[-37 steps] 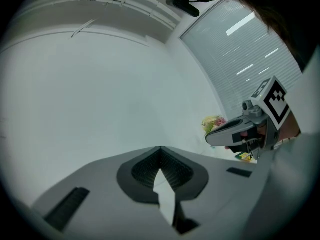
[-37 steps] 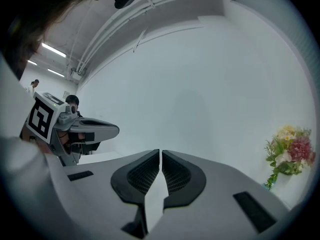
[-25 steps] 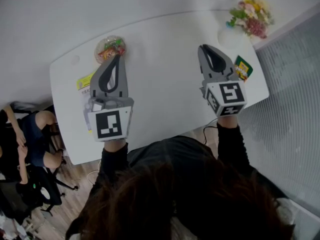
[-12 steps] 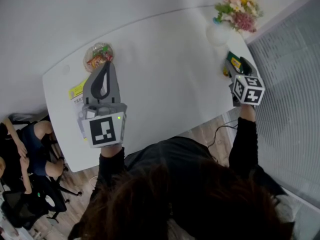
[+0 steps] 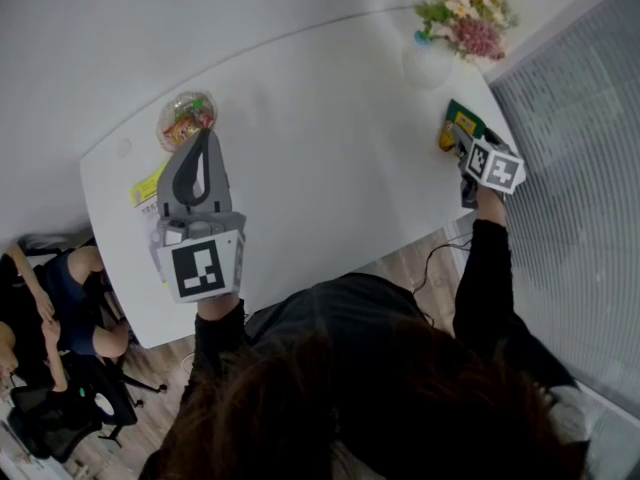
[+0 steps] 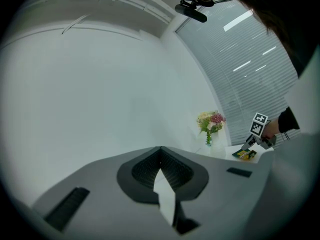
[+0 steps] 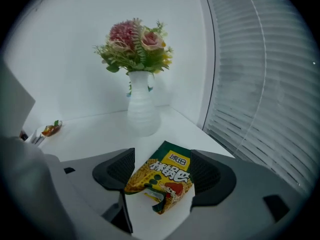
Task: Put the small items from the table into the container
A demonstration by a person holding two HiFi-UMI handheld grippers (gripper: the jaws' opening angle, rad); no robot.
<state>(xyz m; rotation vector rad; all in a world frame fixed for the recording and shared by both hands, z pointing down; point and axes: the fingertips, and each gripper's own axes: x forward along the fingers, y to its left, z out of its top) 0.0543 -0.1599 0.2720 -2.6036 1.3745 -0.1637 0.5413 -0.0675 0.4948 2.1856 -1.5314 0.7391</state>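
Snack packet [image 7: 165, 180] on surface [image 5: 330, 138], far right, between right gripper [image 7: 161, 171] fingers [image 7: 210, 176], opening, not yet gripped. Left gripper [image 6: 160, 154] closed, empty. Container [image 5: 186, 120] far left holds snacks; yellow packet [image 5: 147, 183] also left.

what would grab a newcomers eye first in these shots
Probably the green and yellow snack packet, lying on the white table between the right gripper and its opening jaws, which do not touch it. Next, the flowers in a white vase at the table's far right corner. The left gripper is shut near a clear container of snacks.
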